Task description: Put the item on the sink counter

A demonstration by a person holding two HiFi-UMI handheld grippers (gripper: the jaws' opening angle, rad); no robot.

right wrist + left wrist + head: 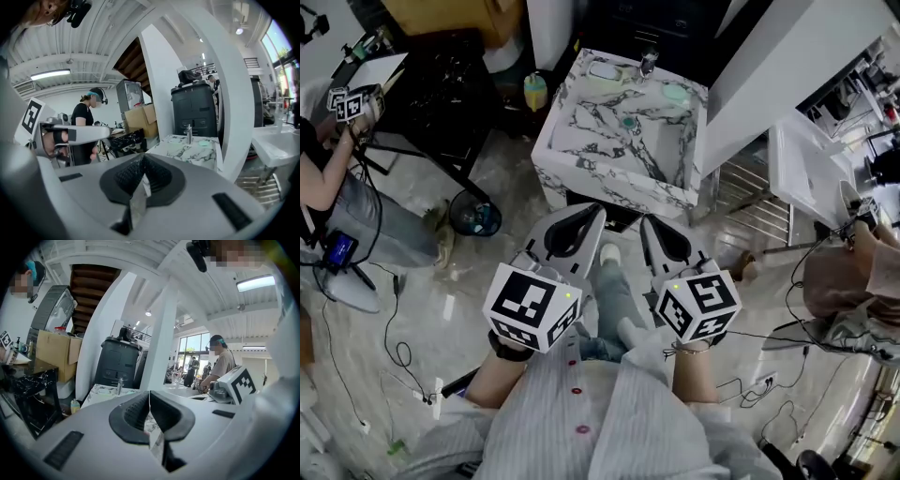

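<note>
Claws: left claw (592,212) and right claw (645,221) are both sitting with jaws pressed together, gripping nothing and pointing toward the sink.
Item: nothing is riding in either claw, so which item is meant cannot be told.
Candidates: a pale dish (605,70) and a green round piece (676,92) are already lying on the surface. A yellow-green bottle (534,91) is standing on the floor just beside the unit.
Sink surface: the marbled sink surface (609,187) is standing ahead of the person's legs, with a faucet (649,62) rising at the back.
Risk, empty grip: the claws are likely heading for the surface with nothing to place, and closed jaws are needing to open before any pickup.
Risk, wrong pick: several small things are sitting near each other, so the wrong one could get taken.
Risk, knocks: a low sweep could be pushing the green round piece into the basin or striking the faucet.
Risk, floor: cables (394,319) are trailing across the floor, and a foot could catch them.
</note>
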